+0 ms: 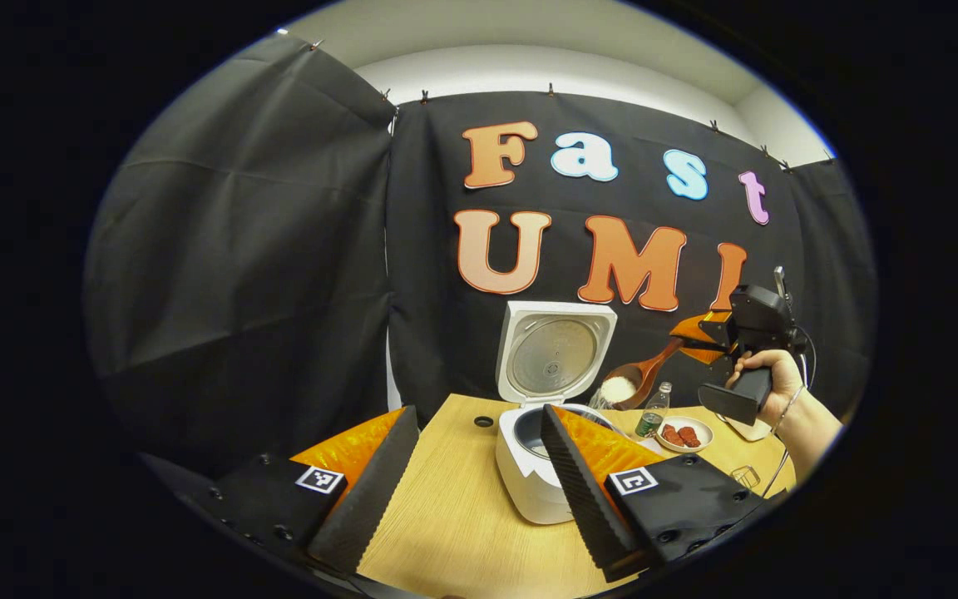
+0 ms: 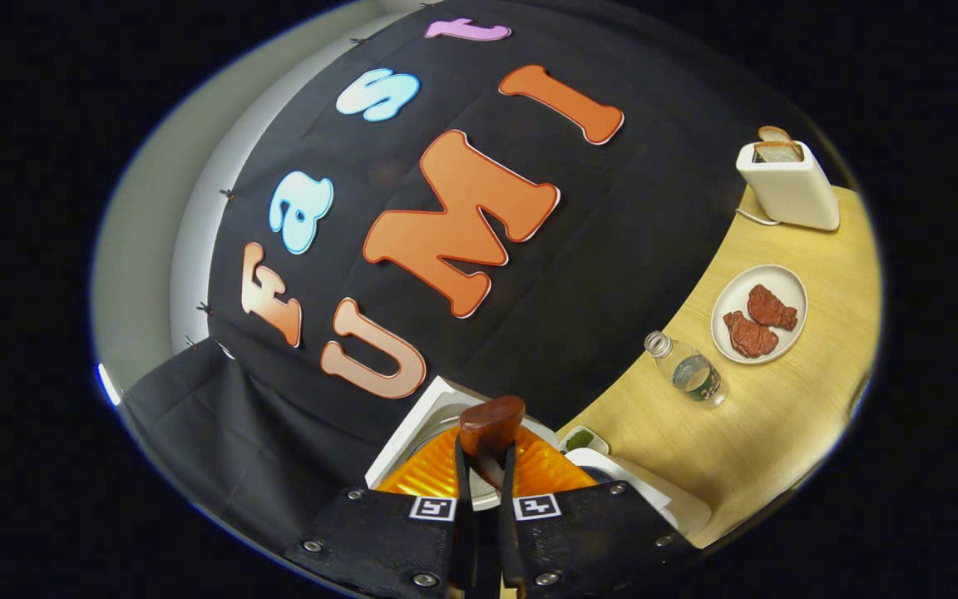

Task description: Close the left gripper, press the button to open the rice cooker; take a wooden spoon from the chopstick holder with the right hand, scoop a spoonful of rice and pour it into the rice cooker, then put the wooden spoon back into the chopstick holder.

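The white rice cooker (image 1: pixel 529 482) stands on the wooden table with its lid (image 1: pixel 554 353) up. My left gripper (image 1: pixel 475 466) is open in front of it, its fingers apart and nothing between them. Farther right, a hand holds my right gripper (image 1: pixel 699 337), shut on the handle of the wooden spoon (image 1: pixel 633 381). The spoon's bowl carries white rice and hangs above and just right of the cooker's open pot. In the right gripper view, my right gripper (image 2: pixel 487 462) pinches the spoon handle (image 2: pixel 491 424), with the cooker's lid (image 2: pixel 421 416) behind it.
A small plastic bottle (image 1: pixel 654 412) (image 2: pixel 687 370) and a plate of reddish meat pieces (image 1: pixel 683 434) (image 2: pixel 758 316) sit right of the cooker. A white toaster with bread (image 2: pixel 787 187) stands at the table's far end. A small dish with something green (image 2: pixel 583 438) lies beside the cooker.
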Demonstrator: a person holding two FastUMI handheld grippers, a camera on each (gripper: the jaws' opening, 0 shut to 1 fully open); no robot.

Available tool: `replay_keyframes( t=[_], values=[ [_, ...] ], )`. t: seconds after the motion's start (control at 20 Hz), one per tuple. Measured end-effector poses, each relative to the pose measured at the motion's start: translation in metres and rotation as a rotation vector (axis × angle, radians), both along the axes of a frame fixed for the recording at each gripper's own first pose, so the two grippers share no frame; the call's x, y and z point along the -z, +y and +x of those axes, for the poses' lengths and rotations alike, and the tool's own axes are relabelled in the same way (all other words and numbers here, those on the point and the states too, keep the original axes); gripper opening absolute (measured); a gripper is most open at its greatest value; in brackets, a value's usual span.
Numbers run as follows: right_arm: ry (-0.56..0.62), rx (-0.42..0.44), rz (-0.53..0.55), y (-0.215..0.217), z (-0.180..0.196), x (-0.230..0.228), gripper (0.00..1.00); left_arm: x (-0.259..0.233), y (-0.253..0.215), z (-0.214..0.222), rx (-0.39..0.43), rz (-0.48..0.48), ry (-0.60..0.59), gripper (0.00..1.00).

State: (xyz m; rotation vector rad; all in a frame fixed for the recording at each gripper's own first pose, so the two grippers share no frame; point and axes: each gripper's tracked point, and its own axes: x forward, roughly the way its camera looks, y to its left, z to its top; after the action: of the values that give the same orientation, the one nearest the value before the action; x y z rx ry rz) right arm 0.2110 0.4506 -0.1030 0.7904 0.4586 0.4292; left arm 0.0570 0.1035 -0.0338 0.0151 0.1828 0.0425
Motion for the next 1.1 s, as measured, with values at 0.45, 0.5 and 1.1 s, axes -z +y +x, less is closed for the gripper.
replay_keyframes(
  t=[0.45, 0.5, 1.1],
  values=[
    [-0.113, -0.014, -0.103, 0.005, 0.005, -0.012, 0.10, -0.006, -0.008, 0.000, 0.031, -0.008, -0.018, 1.00],
    [-0.121, -0.015, -0.108, 0.005, 0.006, -0.012, 0.11, -0.006, -0.009, 0.000, 0.031, -0.007, -0.017, 1.00],
    [-0.238, -0.096, -0.244, 0.034, -0.005, -0.015, 0.11, -0.002, -0.008, 0.001, 0.028, -0.017, -0.006, 1.00]
  ],
)
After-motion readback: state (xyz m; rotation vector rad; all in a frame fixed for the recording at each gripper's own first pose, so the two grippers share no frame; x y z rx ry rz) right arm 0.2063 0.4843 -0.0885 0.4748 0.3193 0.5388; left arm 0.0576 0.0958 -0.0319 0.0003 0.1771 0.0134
